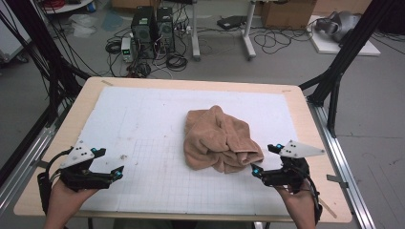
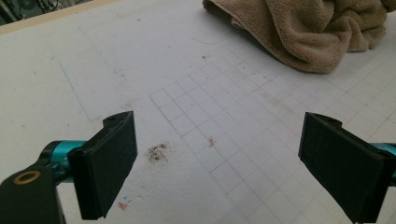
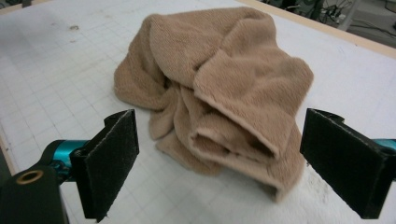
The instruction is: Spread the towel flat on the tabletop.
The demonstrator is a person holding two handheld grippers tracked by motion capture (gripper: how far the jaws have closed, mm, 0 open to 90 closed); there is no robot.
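Left gripper (image 1: 109,164) hovers over the bare white mat (image 1: 143,124), jaws spread wide, nothing between them. The crumpled tan towel (image 1: 219,140) sits mid-table, right of centre. Right gripper (image 1: 265,160) is just beside its near corner, jaws spread too, gripping nothing

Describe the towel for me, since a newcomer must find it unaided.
On the white gridded mat covering the wooden table, look right of centre. The towel lies there, crumpled in a heap: tan, fluffy, the sole soft thing on the mat.
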